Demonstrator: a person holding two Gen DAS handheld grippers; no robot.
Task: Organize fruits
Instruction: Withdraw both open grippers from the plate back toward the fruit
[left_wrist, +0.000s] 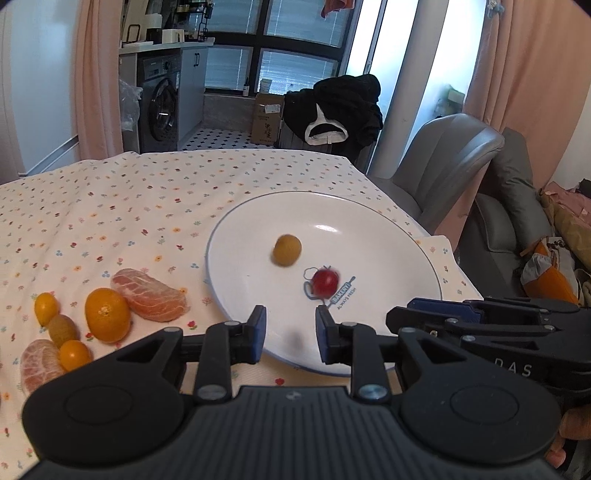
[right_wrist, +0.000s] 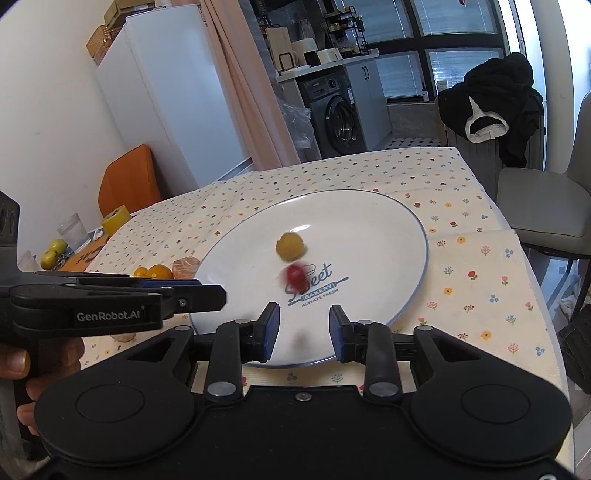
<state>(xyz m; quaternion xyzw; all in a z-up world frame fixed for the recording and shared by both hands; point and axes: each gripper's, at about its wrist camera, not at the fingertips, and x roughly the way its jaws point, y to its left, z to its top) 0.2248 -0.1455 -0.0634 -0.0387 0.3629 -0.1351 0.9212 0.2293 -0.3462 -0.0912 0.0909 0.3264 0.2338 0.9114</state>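
Note:
A white plate (left_wrist: 373, 236) (right_wrist: 373, 225) with a blue rim lies on the flowered tablecloth. On it are a yellow-green round fruit (left_wrist: 287, 250) (right_wrist: 290, 245) and a small red fruit (left_wrist: 325, 282) (right_wrist: 294, 275), both blurred. My left gripper (left_wrist: 290, 322) (right_wrist: 218, 295) stands open over the plate's near rim with nothing between its fingers. My right gripper (right_wrist: 304, 325) (left_wrist: 397, 319) is open and empty too, close beside it on the right. Left of the plate lie an orange (left_wrist: 107, 319), a peeled citrus piece (left_wrist: 149, 295) and several small fruits (left_wrist: 62, 328).
A grey chair (left_wrist: 443, 158) (right_wrist: 546, 199) stands past the table's right edge. At the far left of the table are a glass (right_wrist: 74, 230), a yellow roll (right_wrist: 115, 219) and green-yellow items (right_wrist: 55, 251). An orange chair (right_wrist: 129, 177) stands behind them.

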